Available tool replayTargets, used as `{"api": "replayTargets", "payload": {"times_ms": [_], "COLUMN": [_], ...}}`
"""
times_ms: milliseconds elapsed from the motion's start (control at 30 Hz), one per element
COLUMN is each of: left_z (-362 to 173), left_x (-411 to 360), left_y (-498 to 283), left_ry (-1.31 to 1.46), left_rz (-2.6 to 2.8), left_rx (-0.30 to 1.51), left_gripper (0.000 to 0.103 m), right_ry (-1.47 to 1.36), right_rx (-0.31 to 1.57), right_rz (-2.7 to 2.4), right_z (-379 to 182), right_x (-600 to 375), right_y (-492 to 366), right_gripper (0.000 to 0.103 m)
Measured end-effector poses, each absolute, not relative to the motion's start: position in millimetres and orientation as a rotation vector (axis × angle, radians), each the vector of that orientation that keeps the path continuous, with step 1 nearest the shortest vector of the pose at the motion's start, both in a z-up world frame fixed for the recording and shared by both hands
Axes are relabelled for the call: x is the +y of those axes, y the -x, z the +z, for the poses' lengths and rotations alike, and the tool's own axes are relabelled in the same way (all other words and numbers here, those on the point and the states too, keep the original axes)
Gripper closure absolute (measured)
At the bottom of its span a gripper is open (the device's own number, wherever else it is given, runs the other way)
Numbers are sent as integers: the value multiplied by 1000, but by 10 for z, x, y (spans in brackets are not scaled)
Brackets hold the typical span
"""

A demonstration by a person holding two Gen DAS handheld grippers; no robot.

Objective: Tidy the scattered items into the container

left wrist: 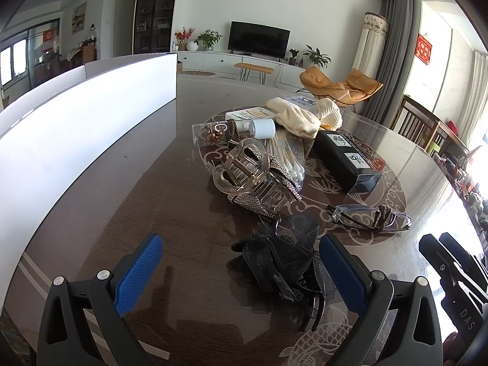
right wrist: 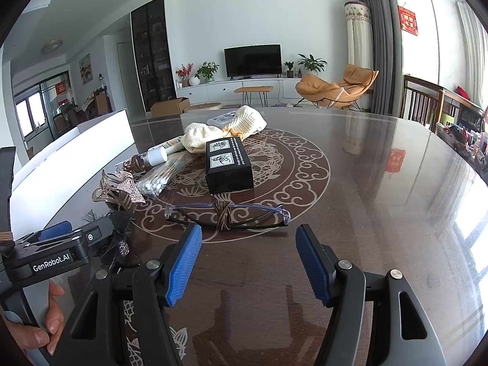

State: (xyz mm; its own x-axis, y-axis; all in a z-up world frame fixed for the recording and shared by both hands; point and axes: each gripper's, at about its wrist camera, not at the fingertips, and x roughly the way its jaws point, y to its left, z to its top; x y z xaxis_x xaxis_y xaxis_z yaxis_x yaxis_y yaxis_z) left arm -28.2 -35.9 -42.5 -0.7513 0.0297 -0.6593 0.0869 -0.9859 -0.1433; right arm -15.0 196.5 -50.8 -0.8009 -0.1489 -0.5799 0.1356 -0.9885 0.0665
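Left wrist view shows the left tongs spread around the black hair clip on the surface, likely needing closure before lifting toward the white container, while right wrist view shows the right tongs spread, just short of the glasses.

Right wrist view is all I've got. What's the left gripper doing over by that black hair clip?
Observer: The left gripper is open, and the black hair clip lies between its fingers, nearer the right one.
Operator: Is anything else close to it?
Observer: A clear hair clip with a metal spring sits just beyond, on a sparkly bow.
Operator: And the container?
Observer: A white box runs along the left of the table; its inside is hidden.
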Motion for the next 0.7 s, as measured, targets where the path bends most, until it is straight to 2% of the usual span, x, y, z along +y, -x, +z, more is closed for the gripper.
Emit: {"api": "replayTargets", "payload": {"times_ms": [200, 300, 467, 700], "left_z": [-446, -477, -530, -369], "left_x": [-374, -442, -664, -358], "left_y": [291, 314, 206, 416], "left_ry": [-1114, -1213, -1338, -1408], "left_rz": [-2895, -2876, -2941, -3013], "left_rx": [262, 267, 375, 359], "left_gripper": [0, 0, 0, 0], "right_ry": [-933, -940, -940, -936], "right_rx": [-27, -25, -24, -45], "right_rz": [-2843, -2840, -2836, -2832], "right_z": [-515, -517, -522, -519], "right_x": [1967, 1965, 1963, 1982], "right_y": [164, 164, 164, 169], "right_gripper": [38, 38, 38, 38]}}
